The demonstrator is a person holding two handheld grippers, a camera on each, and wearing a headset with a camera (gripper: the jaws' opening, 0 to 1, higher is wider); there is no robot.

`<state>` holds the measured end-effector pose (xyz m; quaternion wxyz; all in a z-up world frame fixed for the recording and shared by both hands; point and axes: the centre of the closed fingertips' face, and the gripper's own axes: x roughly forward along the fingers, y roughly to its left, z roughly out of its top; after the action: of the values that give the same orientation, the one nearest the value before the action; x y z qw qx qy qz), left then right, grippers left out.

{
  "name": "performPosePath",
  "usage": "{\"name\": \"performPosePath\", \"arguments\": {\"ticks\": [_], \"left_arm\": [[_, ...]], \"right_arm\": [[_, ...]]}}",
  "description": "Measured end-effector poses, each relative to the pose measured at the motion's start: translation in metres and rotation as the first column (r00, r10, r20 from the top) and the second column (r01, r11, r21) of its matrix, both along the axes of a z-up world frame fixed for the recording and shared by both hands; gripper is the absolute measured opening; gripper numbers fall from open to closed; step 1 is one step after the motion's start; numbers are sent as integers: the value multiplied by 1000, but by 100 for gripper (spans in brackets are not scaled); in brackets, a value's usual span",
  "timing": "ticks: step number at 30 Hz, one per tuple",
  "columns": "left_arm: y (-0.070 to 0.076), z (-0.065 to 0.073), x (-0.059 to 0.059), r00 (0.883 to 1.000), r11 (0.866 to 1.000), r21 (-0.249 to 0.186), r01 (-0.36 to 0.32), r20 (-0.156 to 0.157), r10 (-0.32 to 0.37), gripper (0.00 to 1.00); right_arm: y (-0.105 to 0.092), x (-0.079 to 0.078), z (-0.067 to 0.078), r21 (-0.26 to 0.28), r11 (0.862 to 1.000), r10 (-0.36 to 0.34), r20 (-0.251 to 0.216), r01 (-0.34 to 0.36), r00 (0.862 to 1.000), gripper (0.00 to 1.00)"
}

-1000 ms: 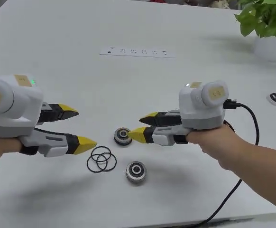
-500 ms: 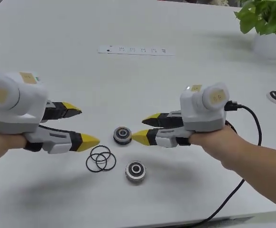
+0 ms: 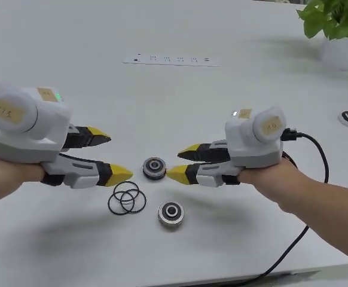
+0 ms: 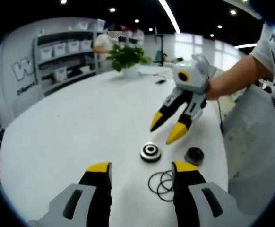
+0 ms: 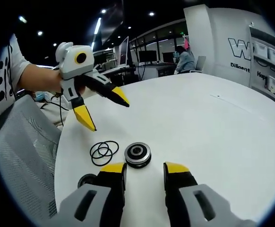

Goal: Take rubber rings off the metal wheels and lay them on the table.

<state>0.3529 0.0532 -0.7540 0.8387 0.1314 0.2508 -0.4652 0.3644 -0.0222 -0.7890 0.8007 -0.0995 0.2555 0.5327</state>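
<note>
Rings: three thin black rubber rings (image 3: pixel 127 200) lie overlapping on the white counter (image 3: pixel 162 101); done.
Wheels: far round metal wheel (image 3: pixel 155 168), near round metal wheel (image 3: pixel 171 214), beside them; dark rims, probably rings left.
Fingers: left gripper (image 3: pixel 119 156), right gripper (image 3: pixel 174 164) spread, empty.

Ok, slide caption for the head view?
Open left gripper and right gripper flank a round metal wheel beside loose black rubber rings.

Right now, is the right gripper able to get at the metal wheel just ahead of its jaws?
Probably yes. The right gripper is open, the wheel lies just ahead of its tips with nothing between, and the loose rings and the left gripper are off to one side.
</note>
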Motion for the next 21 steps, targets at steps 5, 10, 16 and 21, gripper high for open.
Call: {"name": "performPosePath", "arguments": {"ticks": [5,10,16,21], "left_arm": [[-4,-3,0,1000,1000,1,9,-5,-9,51],[-10,-7,2,1000,1000,3,15,-10,-15,50],[-14,-10,2,1000,1000,9,22,-11,-22,50],[-19,-12,2,999,999,10,33,-18,-32,49]], "right_arm": [[2,-1,-3,-8,1000,14,3,-14,1000,27],[4,-1,-6,-16,1000,27,7,-27,1000,26],[7,-2,-9,-21,999,39,11,-39,999,24],[7,-3,-12,-31,998,51,14,-50,999,22]]}}
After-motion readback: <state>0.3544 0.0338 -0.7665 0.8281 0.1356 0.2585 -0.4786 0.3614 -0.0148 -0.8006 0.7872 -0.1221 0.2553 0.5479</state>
